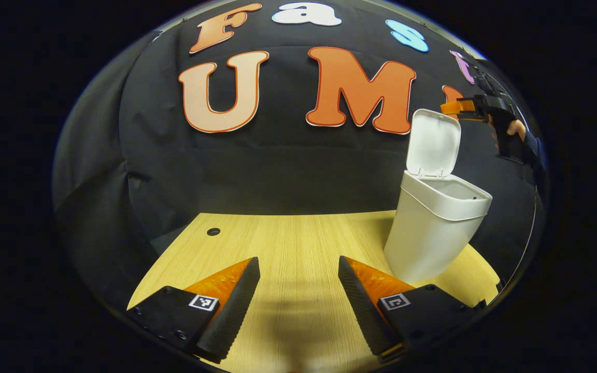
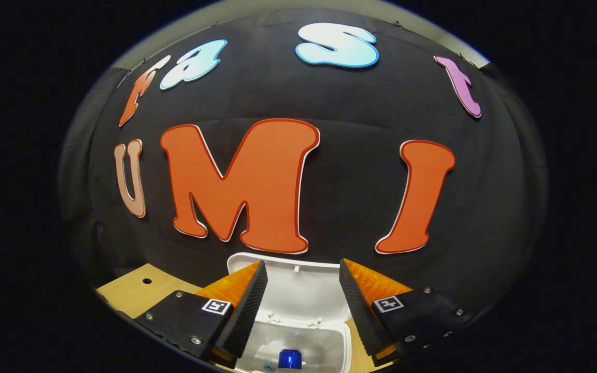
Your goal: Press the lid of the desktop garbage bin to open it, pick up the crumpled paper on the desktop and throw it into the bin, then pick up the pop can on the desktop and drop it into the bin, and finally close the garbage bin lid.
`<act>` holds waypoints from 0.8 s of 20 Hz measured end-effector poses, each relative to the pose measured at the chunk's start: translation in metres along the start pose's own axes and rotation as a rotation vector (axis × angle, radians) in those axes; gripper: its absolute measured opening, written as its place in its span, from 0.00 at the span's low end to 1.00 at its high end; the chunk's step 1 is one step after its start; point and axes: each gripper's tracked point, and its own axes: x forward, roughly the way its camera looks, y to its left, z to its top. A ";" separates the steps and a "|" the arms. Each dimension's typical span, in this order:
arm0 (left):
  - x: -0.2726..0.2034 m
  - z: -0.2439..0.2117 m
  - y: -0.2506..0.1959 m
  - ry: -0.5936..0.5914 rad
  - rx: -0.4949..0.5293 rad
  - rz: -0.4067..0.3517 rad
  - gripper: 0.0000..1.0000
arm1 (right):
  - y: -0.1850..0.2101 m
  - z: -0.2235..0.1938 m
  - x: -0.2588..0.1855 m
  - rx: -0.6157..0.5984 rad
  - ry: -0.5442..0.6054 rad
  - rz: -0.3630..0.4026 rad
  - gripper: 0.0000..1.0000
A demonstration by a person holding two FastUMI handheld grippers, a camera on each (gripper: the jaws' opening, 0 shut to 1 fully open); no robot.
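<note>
My left gripper [image 1: 298, 305] hung released and empty over the wooden counter [image 1: 298, 243]. The white garbage bin [image 1: 433, 233] stood at the counter's right side, its lid [image 1: 432, 142] upright and open. My right gripper [image 2: 301, 305] hung released above the bin's mouth; inside lay the blue pop can [image 2: 289, 358].

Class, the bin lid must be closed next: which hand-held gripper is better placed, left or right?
Right. The right hand-held gripper hovers open directly above the bin beside its raised lid; the left hand-held gripper sits low over the table.
</note>
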 end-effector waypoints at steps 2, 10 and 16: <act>0.001 0.000 0.000 0.000 0.001 0.002 0.98 | 0.002 0.006 0.006 -0.001 -0.010 0.001 0.85; 0.004 0.000 -0.001 0.002 -0.008 0.003 0.98 | 0.000 0.010 0.034 0.020 -0.003 -0.025 0.85; 0.009 0.000 -0.001 0.010 0.000 0.007 0.97 | -0.004 0.001 0.037 0.042 0.034 -0.024 0.85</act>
